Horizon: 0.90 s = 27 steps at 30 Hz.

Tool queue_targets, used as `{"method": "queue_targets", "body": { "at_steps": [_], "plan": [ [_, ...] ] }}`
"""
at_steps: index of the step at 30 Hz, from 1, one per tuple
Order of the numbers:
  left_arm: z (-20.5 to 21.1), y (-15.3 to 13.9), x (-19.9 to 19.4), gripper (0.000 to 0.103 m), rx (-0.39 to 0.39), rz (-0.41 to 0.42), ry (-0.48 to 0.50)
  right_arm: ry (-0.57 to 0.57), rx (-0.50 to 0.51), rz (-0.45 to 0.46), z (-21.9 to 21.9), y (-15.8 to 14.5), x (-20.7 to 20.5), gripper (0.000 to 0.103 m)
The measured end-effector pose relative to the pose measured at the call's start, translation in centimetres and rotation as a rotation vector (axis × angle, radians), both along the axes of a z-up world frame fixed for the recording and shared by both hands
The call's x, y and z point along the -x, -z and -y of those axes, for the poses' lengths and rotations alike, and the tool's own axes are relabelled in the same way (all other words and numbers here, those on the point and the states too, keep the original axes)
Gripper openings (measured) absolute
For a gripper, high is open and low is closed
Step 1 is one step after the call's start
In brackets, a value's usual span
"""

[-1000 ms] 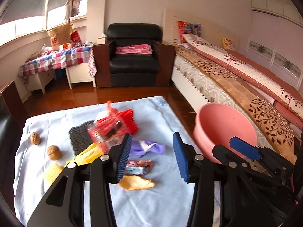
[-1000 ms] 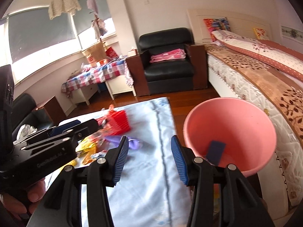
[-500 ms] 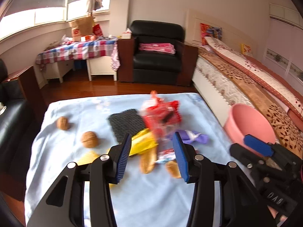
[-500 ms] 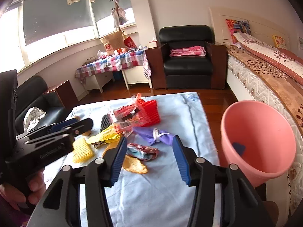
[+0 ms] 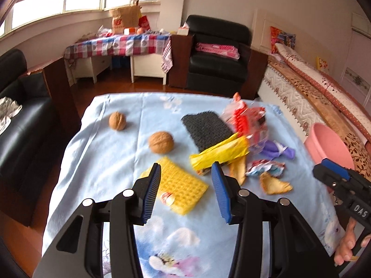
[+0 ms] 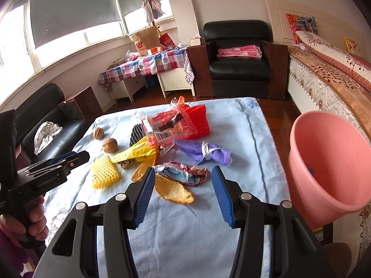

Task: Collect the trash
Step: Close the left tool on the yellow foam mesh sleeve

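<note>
Both claws hang open and empty above the near end of the worktop (image 6: 231,139), draped in pale blue cloth. The left claw (image 5: 185,191) frames a yellow foam-net pad (image 5: 183,185); the right claw (image 6: 183,193) frames a crumpled printed wrapper (image 6: 185,173) and an orange mesh scrap (image 6: 174,191). The trash heap fills the worktop's middle; bare cloth runs along its right edge, just beside the round pink plastic bucket (image 6: 324,162), which possibly holds something blue.
</note>
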<state>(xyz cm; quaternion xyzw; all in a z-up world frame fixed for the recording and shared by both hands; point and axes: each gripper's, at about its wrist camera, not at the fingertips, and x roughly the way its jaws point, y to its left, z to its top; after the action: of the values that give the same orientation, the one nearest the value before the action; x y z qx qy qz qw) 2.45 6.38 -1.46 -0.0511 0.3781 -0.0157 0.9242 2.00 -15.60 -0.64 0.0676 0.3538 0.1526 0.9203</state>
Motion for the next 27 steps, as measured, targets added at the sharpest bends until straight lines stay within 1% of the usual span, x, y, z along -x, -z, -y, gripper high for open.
{"method": "queue_targets", "body": {
  "at_steps": [4,9,12,14,18,21,24,26,27],
  "plan": [
    [-0.7,1.3,-0.4,0.045,0.041,-0.064,-0.027,-0.007,-0.002,-0.014,-0.1,0.5,0.0,0.051],
    [-0.9,2.9,-1.3,0.045,0.036,-0.134,-0.072,-0.001,-0.007,-0.015,0.2,0.7,0.0,0.051],
    [-1.1,3.6,-2.0,0.045,0.052,-0.162,-0.107,0.007,-0.013,-0.019,0.5,0.9,-0.1,0.051],
    [-0.8,4.0,-2.4,0.045,0.060,-0.180,-0.109,0.008,-0.014,-0.024,0.5,1.0,-0.1,0.051],
    [0.1,4.7,-2.8,0.045,0.011,-0.203,-0.117,-0.001,-0.009,-0.037,0.5,1.3,-0.1,0.051],
    [0.2,4.8,-2.6,0.045,-0.003,-0.193,-0.129,-0.011,-0.005,-0.051,0.4,1.6,-0.2,0.051],
    [0.0,4.8,-2.5,0.045,0.001,-0.189,-0.132,-0.016,-0.008,-0.067,0.4,2.0,-0.4,0.051],
    [-0.1,4.7,-2.4,0.029,0.011,-0.182,-0.127,-0.011,-0.012,-0.075,0.6,2.1,-0.7,0.051],
    [-0.1,4.6,-2.4,0.025,0.010,-0.179,-0.130,-0.007,-0.011,-0.075,0.6,2.1,-0.8,0.051]
  ]
}}
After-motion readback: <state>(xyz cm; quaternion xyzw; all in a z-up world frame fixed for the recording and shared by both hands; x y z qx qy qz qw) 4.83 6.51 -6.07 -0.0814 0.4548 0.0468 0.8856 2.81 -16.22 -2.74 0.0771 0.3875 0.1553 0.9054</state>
